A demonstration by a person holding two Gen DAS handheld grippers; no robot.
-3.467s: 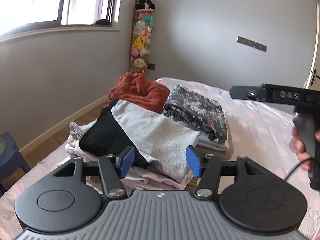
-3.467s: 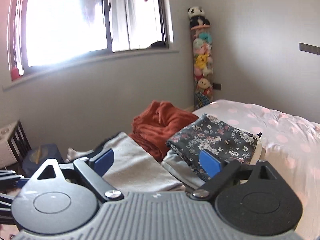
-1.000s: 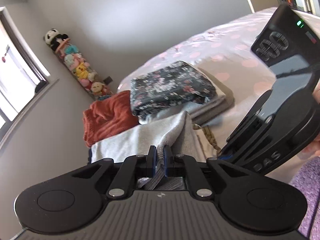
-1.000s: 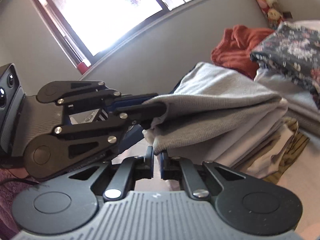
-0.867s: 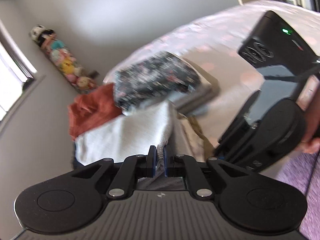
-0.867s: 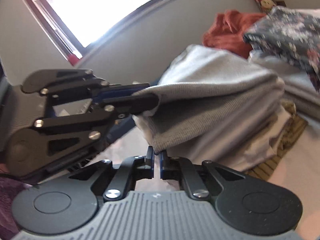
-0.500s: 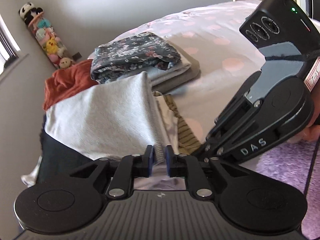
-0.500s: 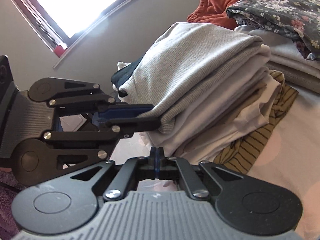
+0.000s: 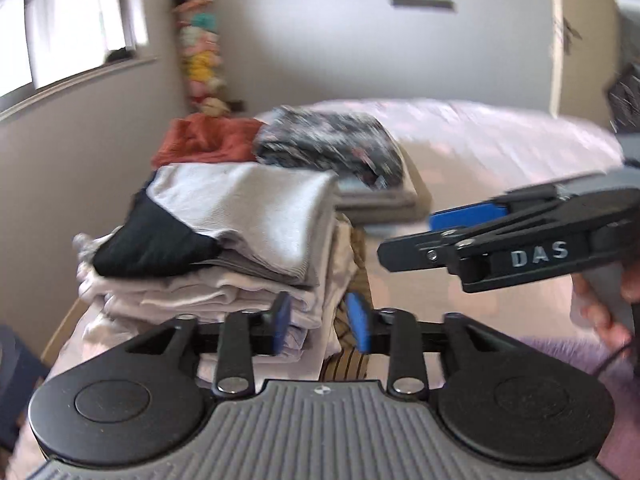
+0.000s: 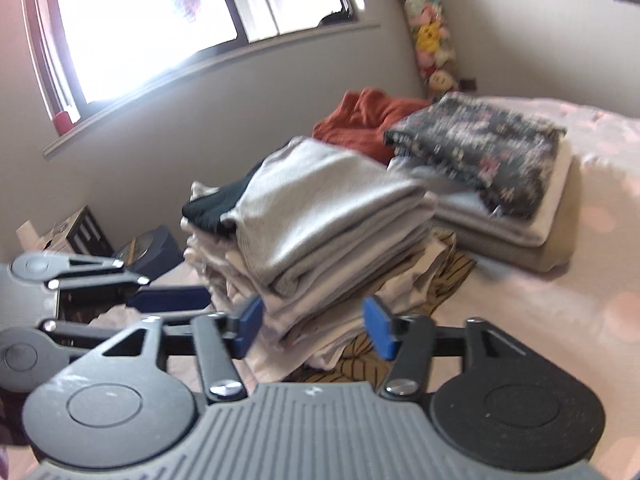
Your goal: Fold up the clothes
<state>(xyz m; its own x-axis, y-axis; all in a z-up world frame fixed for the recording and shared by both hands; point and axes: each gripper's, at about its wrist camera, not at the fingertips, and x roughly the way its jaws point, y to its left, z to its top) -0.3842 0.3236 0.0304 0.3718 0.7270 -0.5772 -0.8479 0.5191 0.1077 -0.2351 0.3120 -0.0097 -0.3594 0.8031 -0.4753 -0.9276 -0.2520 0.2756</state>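
Your left gripper (image 9: 319, 329) is opening, its 2 blue pads parting with nothing pinched between them; the edge of the stack shows beyond the gap. Your right gripper (image 10: 313, 331) is opening too, jaws spreading wide and gripping nothing. Just past both, the grey folded garment (image 10: 320, 208) is lying on top of a stack of pale clothes (image 10: 320, 312) on the bed (image 10: 560, 320), beside a black piece (image 9: 152, 240). A striped cloth (image 10: 440, 280) is poking out underneath. Farther back, a floral bundle (image 10: 480, 140) is sitting on another folded pile, an orange garment (image 10: 360, 120) behind it, then the window (image 10: 160, 20).
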